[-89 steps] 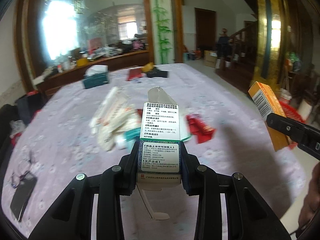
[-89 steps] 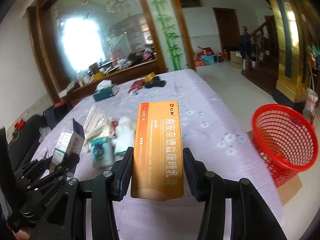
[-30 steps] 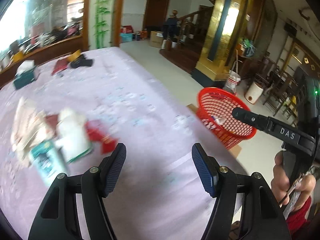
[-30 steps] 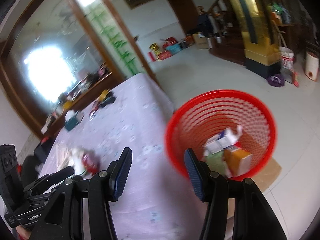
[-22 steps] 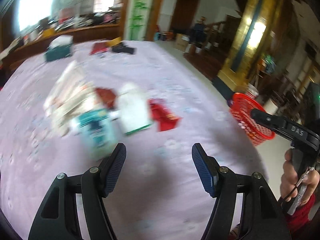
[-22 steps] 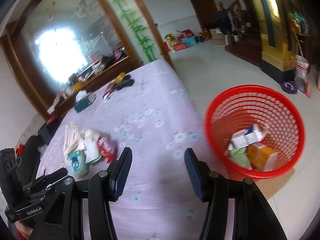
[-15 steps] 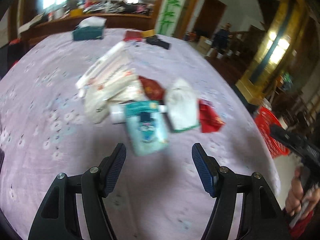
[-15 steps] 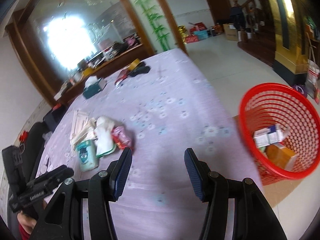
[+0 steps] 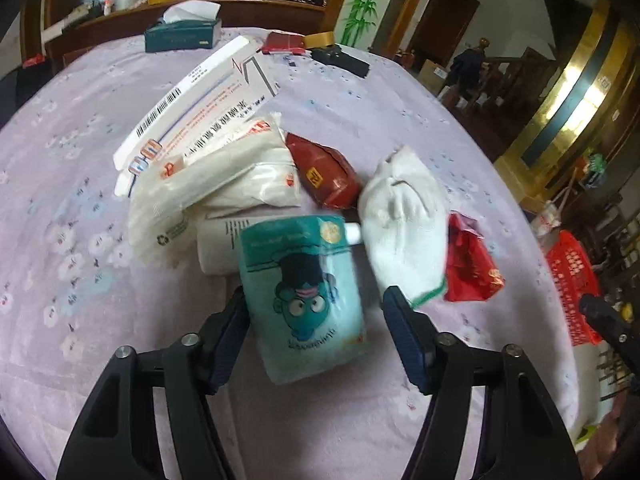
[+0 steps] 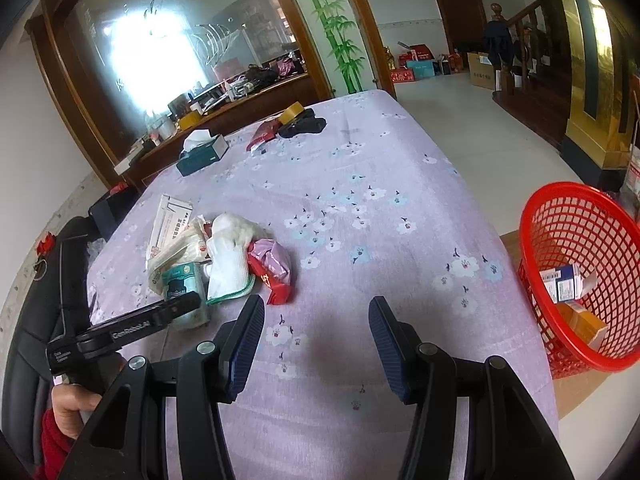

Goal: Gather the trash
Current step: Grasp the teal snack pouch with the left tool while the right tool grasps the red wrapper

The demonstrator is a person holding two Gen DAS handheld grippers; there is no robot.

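Note:
A pile of trash lies on the purple flowered tablecloth [image 9: 80, 240]. My left gripper [image 9: 316, 320] is open, its jaws on either side of a teal tissue pack with a cartoon face [image 9: 304, 296], not closed on it. Around the pack lie a white glove [image 9: 404, 220], red wrappers [image 9: 470, 268], a dark red packet [image 9: 324, 172], a white plastic bag [image 9: 212, 184] and a long white box [image 9: 192, 92]. My right gripper [image 10: 316, 336] is open and empty above bare cloth. The red basket [image 10: 580, 236] at the right holds two boxes [image 10: 568, 280].
At the table's far end are a dark green tissue box [image 10: 202, 152], a red packet [image 10: 264, 132], a tape roll [image 10: 290, 112] and a black item [image 10: 304, 126]. The basket stands on cardboard on the floor beyond the table's right edge. A black chair [image 10: 36, 320] is at the left.
Both boxes left the grippers and now lie in the basket. Both grippers swung back from the basket toward the pile; the left one has come down around the teal pack.

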